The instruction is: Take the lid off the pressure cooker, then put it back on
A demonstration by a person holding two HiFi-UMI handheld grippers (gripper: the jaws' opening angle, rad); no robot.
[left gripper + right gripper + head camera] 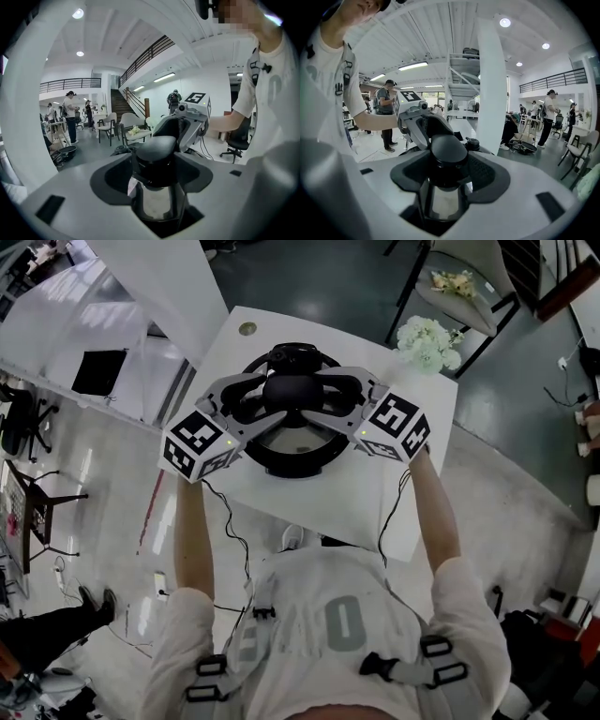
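Observation:
The black pressure cooker [292,461] stands on a white table [417,493]. Its lid [272,454] lies on top, with a round black knob [289,390] at the middle. My left gripper [268,399] comes in from the left and my right gripper [322,397] from the right, and both meet at that knob. In the left gripper view the knob [157,152] sits between the dark pads [112,176] of the left gripper [157,180], which touch it. The right gripper view shows the same knob [448,152] clasped by the right gripper [448,178].
A lid valve [472,142] rises just beyond the knob, near the cooker's far handle [292,354]. White flowers [427,341] lie at the table's far right corner, and a chair [469,287] stands beyond. People stand farther off in the hall.

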